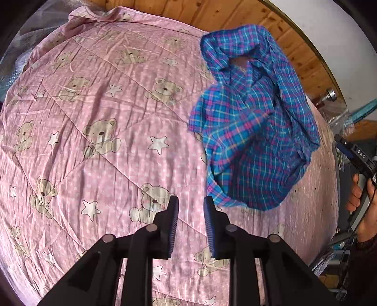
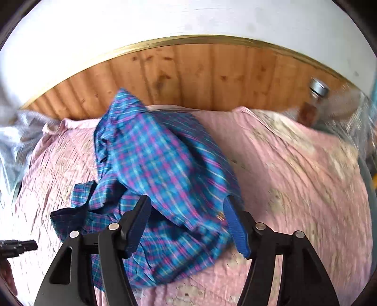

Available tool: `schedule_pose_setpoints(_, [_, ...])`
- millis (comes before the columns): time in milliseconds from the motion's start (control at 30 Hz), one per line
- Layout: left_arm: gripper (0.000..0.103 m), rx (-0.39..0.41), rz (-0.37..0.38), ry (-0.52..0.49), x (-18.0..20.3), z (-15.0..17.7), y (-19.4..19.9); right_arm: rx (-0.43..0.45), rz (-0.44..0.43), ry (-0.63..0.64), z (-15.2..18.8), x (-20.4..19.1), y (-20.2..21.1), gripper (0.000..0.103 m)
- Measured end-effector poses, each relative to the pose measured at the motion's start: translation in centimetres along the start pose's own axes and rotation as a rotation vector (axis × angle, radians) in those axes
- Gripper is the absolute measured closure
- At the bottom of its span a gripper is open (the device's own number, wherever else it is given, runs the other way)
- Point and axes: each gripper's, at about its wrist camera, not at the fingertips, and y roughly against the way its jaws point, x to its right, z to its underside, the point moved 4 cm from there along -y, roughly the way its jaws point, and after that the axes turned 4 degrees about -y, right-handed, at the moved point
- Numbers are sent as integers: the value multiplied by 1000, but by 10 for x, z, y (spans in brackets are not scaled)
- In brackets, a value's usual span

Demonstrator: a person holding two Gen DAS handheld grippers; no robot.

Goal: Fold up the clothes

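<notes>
Blue-and-pink plaid shirt [image 1: 254, 122] is sitting bunched and puffed up on the right part of the pink teddy-bear quilt [image 1: 94, 117], collar toward the wooden headboard [image 1: 183, 11], nothing flattened yet. In the left wrist view part of it looks lifted off the quilt, blurred, so I cannot tell if it is resting or mid-air.

Left gripper [image 1: 190, 216] is hovering over bare quilt just beside the shirt's near hem — jaws standing parted, nothing between them. Right gripper [image 2: 187, 223] is sitting right at the crumpled shirt [image 2: 160, 169], jaws spread wide with cloth lying between and under them; the pads are not pinching it as far as the blurred frame shows. The person's hand [image 1: 360, 200] is showing at the edge, holding the right tool.

Judged step: spreading the shirt flat before any fold. Doing it well probably means:
- picking one layer at a shoulder or hem corner, not a fistful of the bunch
- taking matching corners with both grippers and pulling apart so the body is opening evenly
- laying it toward the quilt's middle, where there is room

A glass bottle [image 2: 315, 98] is standing near the headboard on the right — worth keeping swings away from it
</notes>
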Motion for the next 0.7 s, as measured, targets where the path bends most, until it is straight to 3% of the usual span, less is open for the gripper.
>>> schedule_pose_setpoints(100, [77, 20, 34, 88, 0, -11, 2, -84, 66, 217, -20, -50, -68, 38])
schedule_pose_setpoints(167, [76, 35, 61, 115, 6, -14, 3, -187, 139, 280, -20, -65, -114, 99])
schedule_pose_setpoints(200, [76, 45, 72, 119, 10, -14, 6, -207, 153, 276, -20, -70, -121, 103])
schedule_pose_setpoints(300, [76, 94, 65, 114, 9, -12, 27, -101, -12, 297, -10, -115, -68, 103])
schedule_pose_setpoints(400, [76, 164, 40, 131, -7, -9, 47, -105, -264, 365, 44, -177, -1, 103])
schedule_pose_setpoints(467, [76, 196, 25, 167, -22, -7, 52, -126, -301, 453, 87, -204, 17, 103])
schedule_pose_setpoints(500, [74, 201, 24, 188, -29, -7, 52, -101, -237, 479, 91, -204, 14, 100])
schedule_pose_setpoints(533, [73, 194, 35, 212, -34, -7, 49, -69, -138, 501, 87, -192, 2, 87])
schedule_pose_setpoints(567, [72, 189, 51, 234, -38, -8, 46, -38, -39, 522, 83, -180, -9, 72])
schedule_pose_setpoints(600, [69, 188, 77, 253, -39, -8, 43, -13, 71, 549, 71, -162, -24, 48])
schedule_pose_setpoints(667, [58, 176, 111, 276, -35, -9, 37, 36, 293, 601, 46, -127, -54, 45])
schedule_pose_setpoints(700, [55, 171, 125, 283, -31, -9, 34, -1, 365, 653, 41, -115, -73, 44])
